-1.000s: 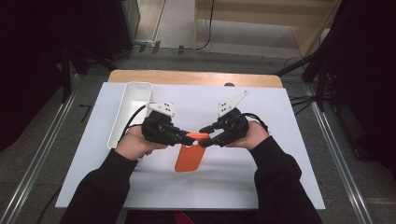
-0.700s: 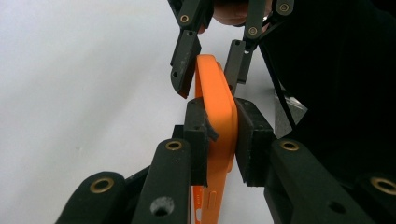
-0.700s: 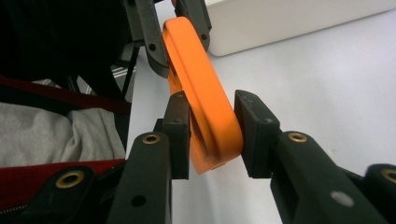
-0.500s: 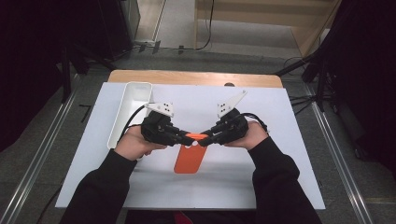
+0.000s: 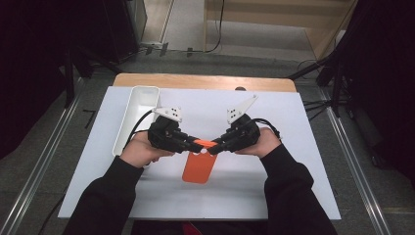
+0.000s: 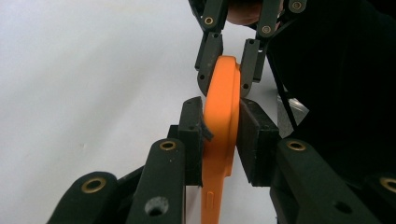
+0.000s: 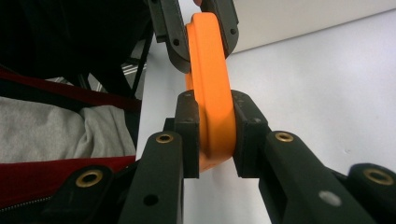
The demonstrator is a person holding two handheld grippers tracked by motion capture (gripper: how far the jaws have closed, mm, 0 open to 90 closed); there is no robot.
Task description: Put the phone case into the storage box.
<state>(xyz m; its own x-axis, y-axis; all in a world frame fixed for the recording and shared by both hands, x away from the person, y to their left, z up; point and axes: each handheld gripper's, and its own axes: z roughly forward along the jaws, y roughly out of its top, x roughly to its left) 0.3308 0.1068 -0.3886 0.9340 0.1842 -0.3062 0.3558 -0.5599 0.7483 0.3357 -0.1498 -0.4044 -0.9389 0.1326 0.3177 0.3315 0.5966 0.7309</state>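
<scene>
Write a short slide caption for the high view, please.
Both grippers, left and right, clamp the top edge of an orange phone case above a white table.

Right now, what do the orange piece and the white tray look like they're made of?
The orange case, clamped at its top edge between the left gripper and the right gripper, looks like matte moulded plastic or silicone: even colour, rounded rim, no glare. Rigid or soft is unclear. The white tray looks like smooth, faintly glossy plastic with thin walls.
</scene>
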